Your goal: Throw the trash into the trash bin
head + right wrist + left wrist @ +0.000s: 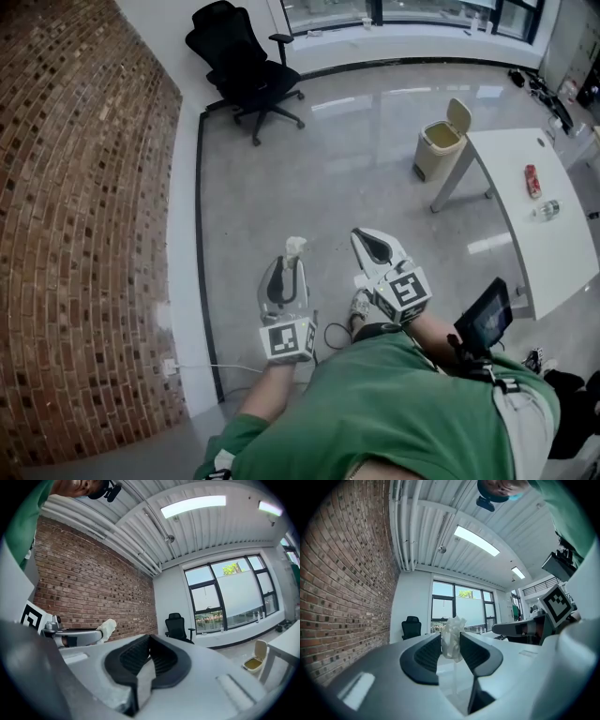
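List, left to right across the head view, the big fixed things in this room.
brick wall → office chair → trash bin → white table

The person wears a loose green fabric top (394, 412) that fills the head view from 5 to 7 o'clock. Pale grey trousers (525, 427) show at 4 o'clock and a light-coloured laced shoe (360, 305) near the centre, and a flat black screen unit (485, 317) with black straps sits at the waist, at 2 o'clock of the top. The left white plastic claw (291, 261) and the right white plastic claw (364, 237) are smooth moulded shells with rounded tips, each lined with ribbed black rubber pads (425, 654), and each carries a white cube (288, 339) printed with black square markers at its 6 o'clock end.
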### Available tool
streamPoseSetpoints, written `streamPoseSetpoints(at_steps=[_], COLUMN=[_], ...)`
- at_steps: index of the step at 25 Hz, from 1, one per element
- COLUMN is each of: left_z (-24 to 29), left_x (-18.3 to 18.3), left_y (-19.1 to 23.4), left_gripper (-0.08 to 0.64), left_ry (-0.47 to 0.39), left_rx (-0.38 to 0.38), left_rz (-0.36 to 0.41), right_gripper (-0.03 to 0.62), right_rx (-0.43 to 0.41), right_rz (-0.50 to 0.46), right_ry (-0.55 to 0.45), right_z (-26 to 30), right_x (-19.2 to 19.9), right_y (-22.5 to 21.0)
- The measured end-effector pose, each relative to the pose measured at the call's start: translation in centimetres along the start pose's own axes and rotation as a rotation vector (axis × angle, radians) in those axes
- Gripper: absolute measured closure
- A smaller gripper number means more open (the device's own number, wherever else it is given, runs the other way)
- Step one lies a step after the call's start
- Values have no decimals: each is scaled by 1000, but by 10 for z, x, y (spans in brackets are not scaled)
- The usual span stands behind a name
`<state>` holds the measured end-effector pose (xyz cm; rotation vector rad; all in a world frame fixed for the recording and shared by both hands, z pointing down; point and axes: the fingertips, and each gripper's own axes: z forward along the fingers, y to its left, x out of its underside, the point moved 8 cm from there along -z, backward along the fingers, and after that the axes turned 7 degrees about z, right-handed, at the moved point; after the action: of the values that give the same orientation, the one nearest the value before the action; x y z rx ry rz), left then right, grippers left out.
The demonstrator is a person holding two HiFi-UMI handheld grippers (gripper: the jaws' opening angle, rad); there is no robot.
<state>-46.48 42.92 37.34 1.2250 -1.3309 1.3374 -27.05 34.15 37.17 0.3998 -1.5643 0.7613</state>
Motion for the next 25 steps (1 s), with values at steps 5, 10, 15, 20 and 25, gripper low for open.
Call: streamPoseSetpoints(at_steps=[5,10,15,20,25], left_z=[79,145,198,246,290], left_x=[1,5,1,-3,-3], left_y=[8,4,-9,-37,-75], left_gripper=[426,426,426,426,426], left_ry=[-7,-18,-17,-22,-50], left_rx=[23,61,129,266,444], left_rz=[4,5,13,22,16], right_gripper=[589,589,589,589,588], right_rx=[23,53,120,250,413], right_rz=[-26,-23,4,25,24], right_ry=[-3,-15,-44,-86,-140], right_z=[50,83,91,78,52], right_x=[-9,-16,-31,-41,-46], right_y=[-54,-101,-139,-175,-206])
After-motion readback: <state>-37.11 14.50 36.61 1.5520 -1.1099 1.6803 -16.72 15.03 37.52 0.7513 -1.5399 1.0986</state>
